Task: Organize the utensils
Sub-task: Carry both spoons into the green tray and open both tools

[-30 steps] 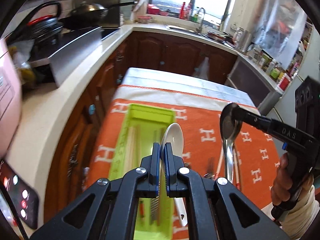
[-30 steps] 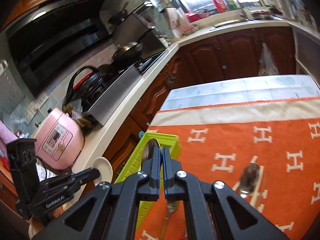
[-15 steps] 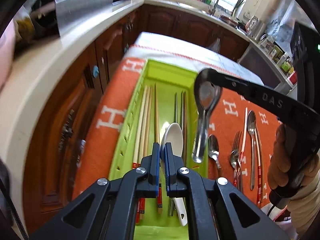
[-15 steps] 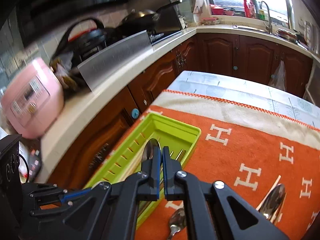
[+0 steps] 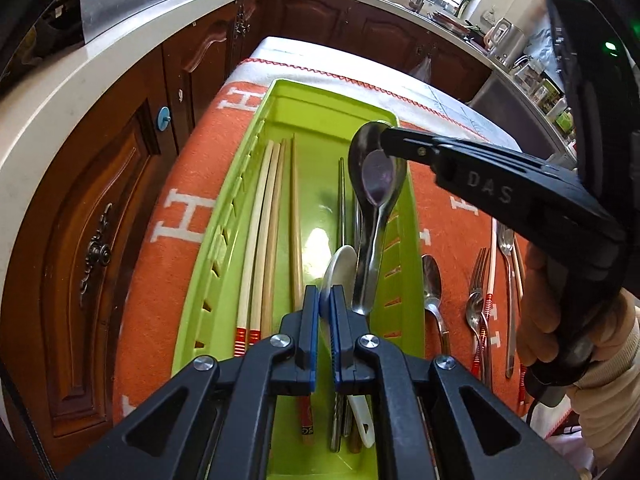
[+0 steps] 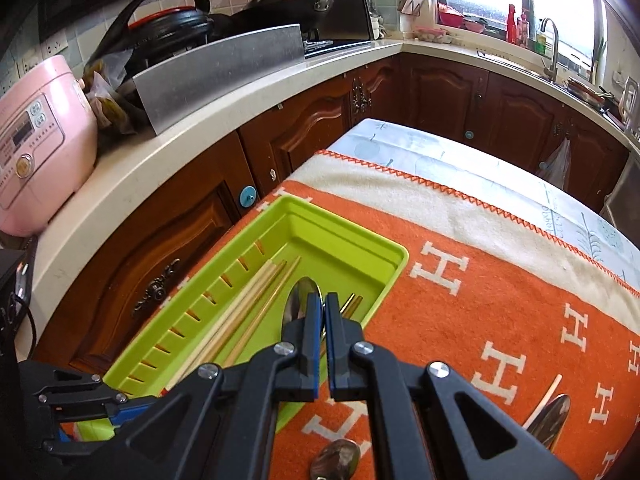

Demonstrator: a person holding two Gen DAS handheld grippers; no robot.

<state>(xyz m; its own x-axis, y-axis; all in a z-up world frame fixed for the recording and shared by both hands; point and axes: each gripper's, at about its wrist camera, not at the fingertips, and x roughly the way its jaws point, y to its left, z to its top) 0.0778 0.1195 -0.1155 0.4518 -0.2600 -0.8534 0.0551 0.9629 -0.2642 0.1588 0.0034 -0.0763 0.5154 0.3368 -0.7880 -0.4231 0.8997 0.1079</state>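
Note:
My left gripper (image 5: 325, 300) is shut on a white spoon (image 5: 342, 264), which it holds low over the near half of the green utensil tray (image 5: 304, 108). The spoon's handle (image 5: 362, 420) shows under the fingers. From the right, my right gripper (image 5: 387, 141) reaches in, shut on the bowl of a metal spoon (image 5: 376, 188) whose handle hangs down into the tray's right side. In the right wrist view the same gripper (image 6: 323, 308) pinches the metal spoon (image 6: 298, 302) above the tray (image 6: 348, 236). Wooden chopsticks (image 5: 264, 220) and metal chopsticks (image 5: 342, 200) lie in the tray.
The tray sits on an orange cloth (image 5: 180, 216) with white H marks. A loose spoon (image 5: 432, 292), a fork (image 5: 480, 272) and more cutlery lie right of it. A counter (image 6: 168, 160) with a pink rice cooker (image 6: 36, 140) runs along the left, above wooden cabinets.
Both grippers have come down over the tray. The right one has carried the metal spoon leftward from above the cloth to above the tray. The left one has lowered the white spoon.

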